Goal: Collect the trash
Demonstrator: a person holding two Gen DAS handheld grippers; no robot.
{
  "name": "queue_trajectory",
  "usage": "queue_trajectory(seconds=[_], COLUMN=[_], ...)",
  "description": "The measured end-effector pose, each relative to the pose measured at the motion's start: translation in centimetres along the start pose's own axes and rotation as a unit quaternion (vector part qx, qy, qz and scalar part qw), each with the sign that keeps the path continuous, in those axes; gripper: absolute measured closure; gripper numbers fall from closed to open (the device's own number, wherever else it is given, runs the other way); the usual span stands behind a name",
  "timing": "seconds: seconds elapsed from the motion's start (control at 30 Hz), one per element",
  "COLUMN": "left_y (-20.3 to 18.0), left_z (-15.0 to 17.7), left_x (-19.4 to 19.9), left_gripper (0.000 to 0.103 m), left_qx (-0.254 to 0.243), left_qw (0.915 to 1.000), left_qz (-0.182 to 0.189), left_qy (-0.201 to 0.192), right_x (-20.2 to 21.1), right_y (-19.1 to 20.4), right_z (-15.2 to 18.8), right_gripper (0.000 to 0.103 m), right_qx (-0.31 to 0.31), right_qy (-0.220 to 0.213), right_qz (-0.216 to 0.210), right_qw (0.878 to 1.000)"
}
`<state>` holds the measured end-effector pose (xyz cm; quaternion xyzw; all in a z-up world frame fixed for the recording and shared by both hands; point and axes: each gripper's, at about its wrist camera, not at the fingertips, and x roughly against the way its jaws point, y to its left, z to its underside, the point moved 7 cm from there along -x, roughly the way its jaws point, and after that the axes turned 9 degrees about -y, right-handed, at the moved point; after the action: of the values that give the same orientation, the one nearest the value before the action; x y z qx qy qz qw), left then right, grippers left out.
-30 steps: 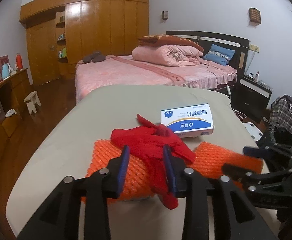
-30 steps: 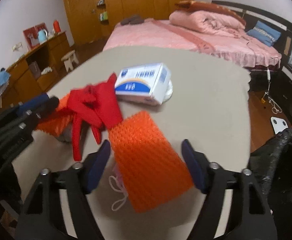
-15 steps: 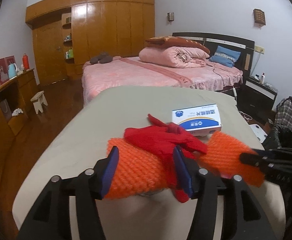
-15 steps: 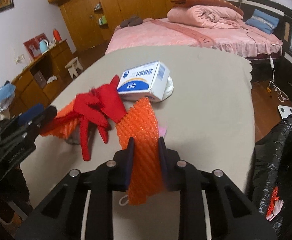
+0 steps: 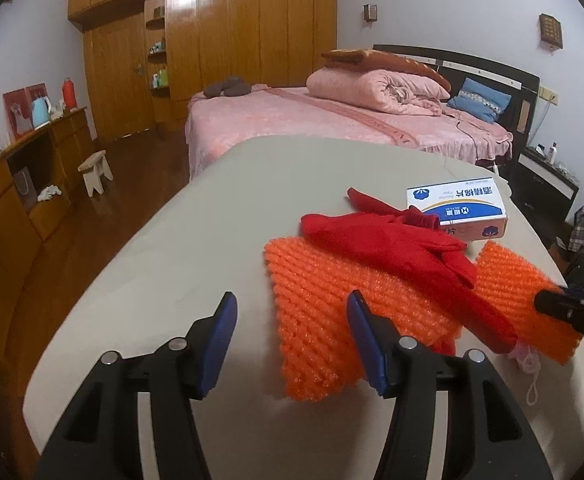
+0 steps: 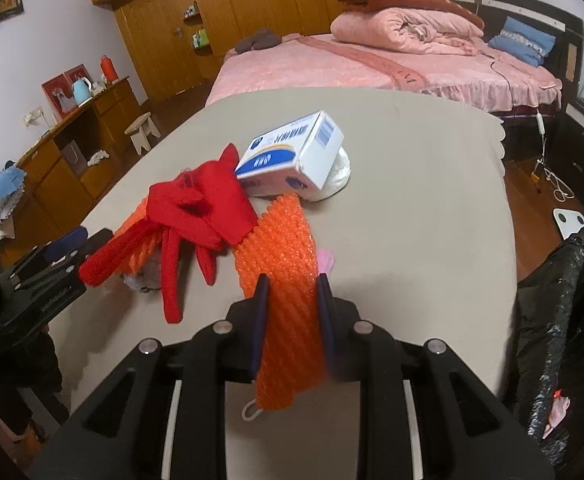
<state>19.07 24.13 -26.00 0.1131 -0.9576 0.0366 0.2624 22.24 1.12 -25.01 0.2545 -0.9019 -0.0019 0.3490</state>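
Right gripper (image 6: 290,316) low over table (image 6: 411,200), clamped on orange mesh (image 6: 284,264). Left gripper (image 5: 290,340) level, jaws wide, holding nothing, near mesh's left piece.

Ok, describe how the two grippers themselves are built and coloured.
Both the left gripper and right gripper are matte black, angular plastic linkages with round silver pivot screws. Each carries two flat blue pads on its fingertips. No cables or sleeves show.

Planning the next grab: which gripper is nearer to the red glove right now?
Left, marginally. The left gripper is open just short of the red glove; the right gripper is shut on the orange foam net beside it.
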Motion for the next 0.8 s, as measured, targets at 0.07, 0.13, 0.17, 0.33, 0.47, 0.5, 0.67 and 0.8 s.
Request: queue_trajectory(seconds=[0.07, 0.13, 0.17, 0.33, 0.47, 0.5, 0.67, 0.8], left_y=[0.1, 0.1, 0.1, -0.6, -1.8, -2.1, -2.8, -2.8], left_z=[-0.1, 0.0, 0.0, -0.1, -0.2, -0.3, -0.7, -2.1], left_x=[-0.4, -0.4, -0.4, -0.3, -0.3, -0.2, 0.4, 1.6], left_gripper=[0.047, 0.047, 0.047, 0.054, 0.079, 0.081, 0.088, 0.088], left_qx=[0.01, 0.021, 0.026, 0.041, 0.034, 0.03, 0.025, 0.03], left_qw=[0.9999, 0.9996, 0.9994, 0.998, 0.9974, 0.9973, 0.9975, 0.9972], left_qz=[0.007, 0.016, 0.02, 0.047, 0.062, 0.066, 0.066, 0.066], left_qy=[0.004, 0.007, 0.008, 0.012, 0.014, 0.012, 0.0, -0.021], right_x=[-0.1, -0.1, 0.0, 0.0, 0.1, 0.2, 0.8, 2.0], right_y=[0.2, 0.4, 0.5, 0.7, 0.7, 0.6, 0.4, 0.2], right_z=[0.2, 0.2, 0.2, 0.2, 0.1, 0.0, -0.4, -1.4], right_gripper=[0.08, 0.08, 0.08, 0.08, 0.08, 0.08, 0.08, 0.08], right_qx=[0.001, 0.003, 0.003, 0.002, 0.001, 0.001, -0.001, -0.004], right_qy=[0.001, 0.002, 0.002, 0.002, -0.001, -0.001, -0.01, -0.025], right_qz=[0.0, 0.0, 0.0, 0.0, 0.002, 0.002, 0.004, 0.004], right_qw=[1.0, 1.0, 1.0, 1.0, 1.0, 1.0, 1.0, 1.0])
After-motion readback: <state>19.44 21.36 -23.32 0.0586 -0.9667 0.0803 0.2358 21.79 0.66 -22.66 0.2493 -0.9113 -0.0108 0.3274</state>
